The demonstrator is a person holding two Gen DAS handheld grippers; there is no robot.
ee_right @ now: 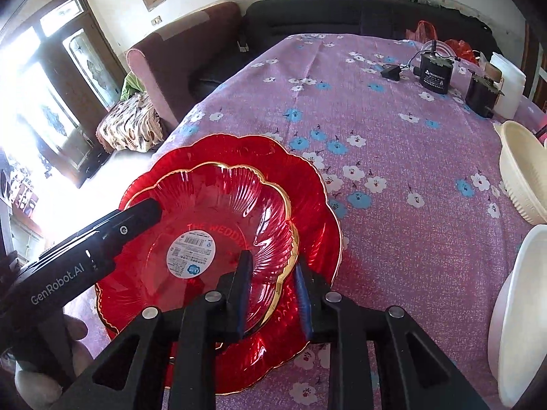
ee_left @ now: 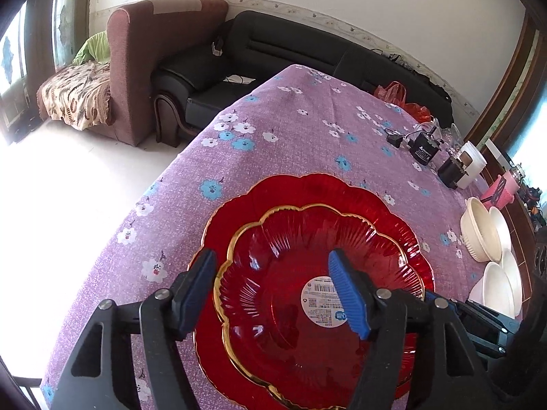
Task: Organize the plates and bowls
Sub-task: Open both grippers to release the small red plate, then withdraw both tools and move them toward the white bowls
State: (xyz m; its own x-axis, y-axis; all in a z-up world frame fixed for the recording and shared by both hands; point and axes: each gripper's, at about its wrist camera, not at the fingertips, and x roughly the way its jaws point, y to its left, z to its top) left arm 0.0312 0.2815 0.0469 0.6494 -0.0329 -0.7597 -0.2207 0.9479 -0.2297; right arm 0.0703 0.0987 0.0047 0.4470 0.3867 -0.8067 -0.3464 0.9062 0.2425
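A small red glass plate (ee_left: 294,324) (ee_right: 218,205) with a gold rim and a white sticker lies nested in a larger red scalloped plate (ee_left: 307,191) (ee_right: 307,188). My left gripper (ee_left: 273,294) is open, and the small plate's left rim passes between its fingers without being pinched. My right gripper (ee_right: 273,294) straddles the small plate's right rim; a gap shows on both sides of the rim, so it is open. The left gripper's body (ee_right: 130,222) reaches over the plate in the right wrist view. A cream ribbed bowl (ee_left: 482,235) (ee_right: 523,184) and white bowls (ee_left: 499,287) (ee_right: 523,307) sit to the right.
The table wears a purple flowered cloth (ee_left: 290,119) (ee_right: 342,78). Black power adapters (ee_left: 424,147) (ee_right: 434,71), a white container (ee_left: 473,164) and a pink item (ee_left: 499,191) stand at the far right. The table's left edge lies close to the plates, with sofas beyond.
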